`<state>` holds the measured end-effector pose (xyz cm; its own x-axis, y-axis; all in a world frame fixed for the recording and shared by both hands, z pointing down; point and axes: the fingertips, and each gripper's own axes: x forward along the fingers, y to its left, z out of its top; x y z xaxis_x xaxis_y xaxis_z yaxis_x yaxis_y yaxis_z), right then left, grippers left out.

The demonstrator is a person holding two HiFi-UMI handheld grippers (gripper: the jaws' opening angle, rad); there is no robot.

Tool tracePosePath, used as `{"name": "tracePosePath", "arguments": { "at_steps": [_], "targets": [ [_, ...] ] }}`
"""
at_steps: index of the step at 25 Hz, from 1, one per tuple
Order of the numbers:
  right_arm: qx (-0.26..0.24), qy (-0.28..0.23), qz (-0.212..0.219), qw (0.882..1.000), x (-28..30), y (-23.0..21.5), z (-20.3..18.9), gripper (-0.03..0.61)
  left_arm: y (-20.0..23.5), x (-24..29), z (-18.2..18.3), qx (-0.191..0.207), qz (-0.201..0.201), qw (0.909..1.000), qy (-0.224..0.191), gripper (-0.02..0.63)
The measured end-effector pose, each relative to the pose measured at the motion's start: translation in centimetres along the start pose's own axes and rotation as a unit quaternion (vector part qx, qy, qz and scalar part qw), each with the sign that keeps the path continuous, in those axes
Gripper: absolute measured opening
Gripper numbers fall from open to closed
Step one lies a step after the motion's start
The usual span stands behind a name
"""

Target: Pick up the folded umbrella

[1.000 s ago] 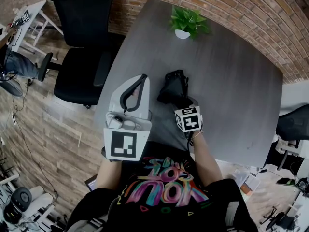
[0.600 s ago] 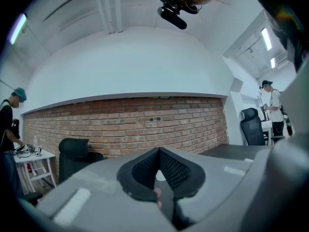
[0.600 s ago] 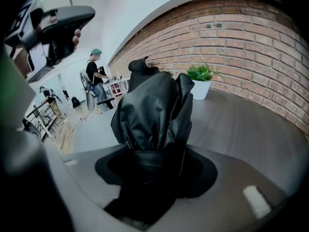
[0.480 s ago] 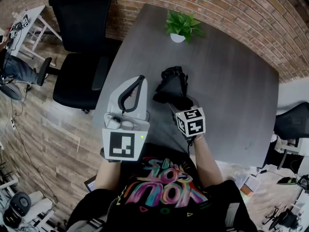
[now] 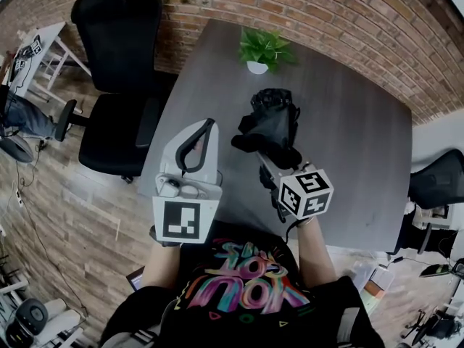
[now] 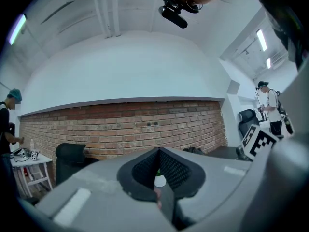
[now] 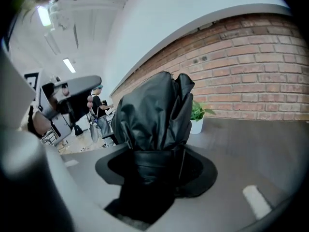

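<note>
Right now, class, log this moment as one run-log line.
right gripper: shut on folded umbrella | umbrella: off table | left gripper: shut, empty

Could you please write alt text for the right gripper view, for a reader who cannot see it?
A black folded umbrella is clamped between the jaws of the right gripper, its bunched fabric filling the middle of the picture. Behind it lie a dark grey table, a small potted plant and a brick wall.
</note>
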<state>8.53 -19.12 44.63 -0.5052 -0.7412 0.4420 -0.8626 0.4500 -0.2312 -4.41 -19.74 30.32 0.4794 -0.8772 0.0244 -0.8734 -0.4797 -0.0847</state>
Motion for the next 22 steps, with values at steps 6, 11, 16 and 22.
{"name": "tracePosePath", "arguments": {
  "at_steps": [6,11,16,22],
  "targets": [
    [-0.004,-0.066,0.001,0.998,-3.7,0.0,4.7,0.238,-0.3,0.4,0.4,-0.001,-0.005,1.0,-0.005,0.002],
    [0.003,-0.12,0.006,0.993,-6.0,-0.4,7.8,0.238,-0.3,0.4,0.5,-0.01,-0.005,0.9999,-0.005,0.002],
    [-0.011,-0.148,-0.01,0.989,-7.6,-1.0,9.8,0.238,-0.2,0.3,0.8,-0.012,-0.002,0.9999,-0.006,0.002],
    [-0.035,-0.17,-0.01,0.985,-9.4,-0.1,11.4,0.238,0.6,0.0,0.5,-0.017,0.008,0.9998,-0.001,0.0]
  ]
}}
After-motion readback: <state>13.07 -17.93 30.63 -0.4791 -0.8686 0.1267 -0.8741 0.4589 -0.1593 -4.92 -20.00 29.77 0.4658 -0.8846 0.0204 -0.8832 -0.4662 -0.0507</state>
